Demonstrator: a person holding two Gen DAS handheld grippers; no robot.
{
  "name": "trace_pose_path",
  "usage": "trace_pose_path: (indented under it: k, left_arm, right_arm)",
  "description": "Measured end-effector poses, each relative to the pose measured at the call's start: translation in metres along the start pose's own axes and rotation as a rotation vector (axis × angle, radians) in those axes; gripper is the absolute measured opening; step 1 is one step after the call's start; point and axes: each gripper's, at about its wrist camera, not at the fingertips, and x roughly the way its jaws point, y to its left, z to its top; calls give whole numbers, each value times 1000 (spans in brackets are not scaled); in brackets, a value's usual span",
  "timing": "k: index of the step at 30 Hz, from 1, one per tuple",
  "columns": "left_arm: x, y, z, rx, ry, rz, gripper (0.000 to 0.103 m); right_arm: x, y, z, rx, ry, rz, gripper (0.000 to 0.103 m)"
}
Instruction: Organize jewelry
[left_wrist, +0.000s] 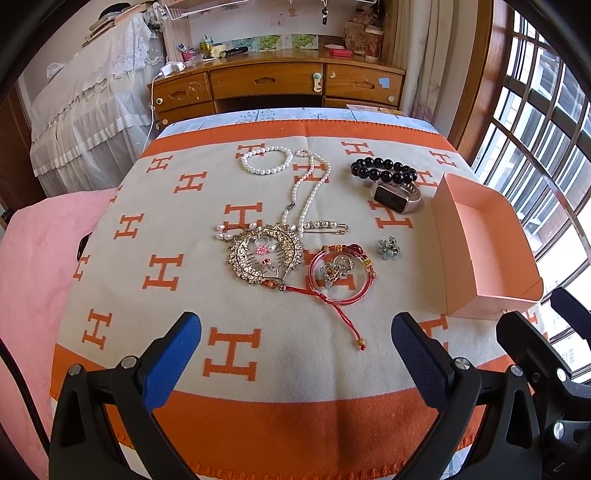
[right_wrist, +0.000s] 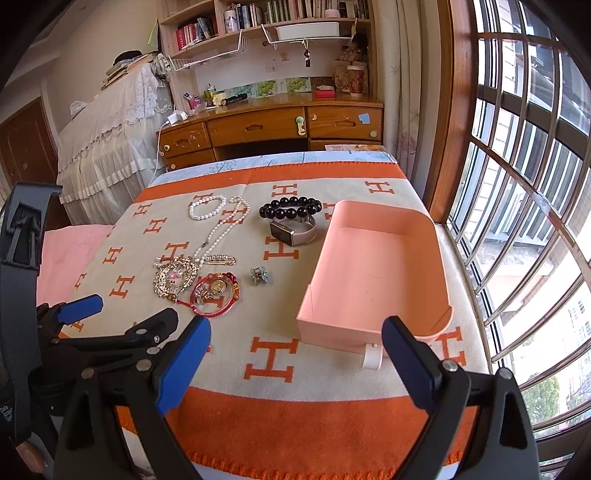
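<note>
Jewelry lies spread on an orange-and-cream blanket. A gold comb sits mid-table beside a red cord bracelet with small charms inside it. Behind them lie a pearl necklace, a pearl bracelet, a pearl pin, a black bead bracelet, a watch and a flower clip. An empty pink box stands at the right. My left gripper hangs open near the front edge, holding nothing. My right gripper is open in front of the box.
A wooden desk with drawers stands beyond the table, with a lace-covered piece of furniture to its left. Barred windows run along the right side. A pink cloth lies at the left of the blanket.
</note>
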Motion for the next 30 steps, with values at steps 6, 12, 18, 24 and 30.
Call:
trace_pose_path:
  k: [6, 12, 18, 24, 30]
  left_arm:
    - [5, -1, -1, 0, 25, 9, 101]
    - [4, 0, -1, -2, 18, 15, 101]
    - [0, 4, 2, -11, 3, 17, 101]
    - [-5, 8, 9, -6, -11, 25, 101]
    - [-10, 9, 23, 17, -14, 18, 101]
  right_arm:
    - [7, 3, -3, -4, 16, -8, 95]
    - [6, 4, -2, -12, 15, -6, 95]
    - [3, 8, 4, -35, 7, 1, 94]
    - [4, 12, 13, -67, 10, 21, 92]
    - [7, 14, 28, -94, 39, 57, 85]
